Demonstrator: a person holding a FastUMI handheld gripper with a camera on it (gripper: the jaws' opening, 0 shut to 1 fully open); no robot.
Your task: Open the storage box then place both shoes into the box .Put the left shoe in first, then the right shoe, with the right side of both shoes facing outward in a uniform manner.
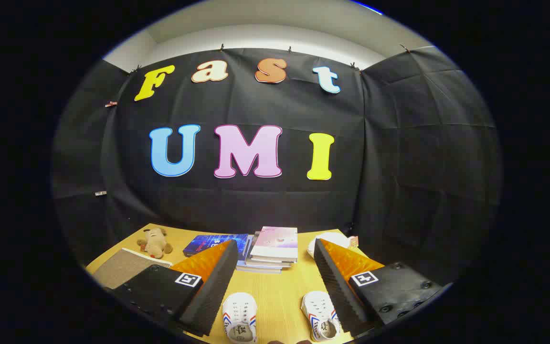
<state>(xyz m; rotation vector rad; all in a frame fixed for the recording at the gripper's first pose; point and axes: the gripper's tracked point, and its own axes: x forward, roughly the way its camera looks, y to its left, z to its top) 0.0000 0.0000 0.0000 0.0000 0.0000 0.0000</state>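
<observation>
Two small white shoes with red and blue stripes stand on the wooden table [280, 296], toes pointing away from me. One shoe [240, 317] lies close to the inner side of my left finger [213, 282]. The other shoe [320, 322] sits against the inner side of my right finger [334, 282]. My gripper [275, 248] hovers above them, wide open, with nothing between its fingers.
Beyond the fingers a stack of books [272, 248] lies at mid-table, with a blue book [208, 243] to its left. A plush toy [154, 242] and a brown mat [124, 268] sit further left. A white object [330, 240] rests behind the right finger.
</observation>
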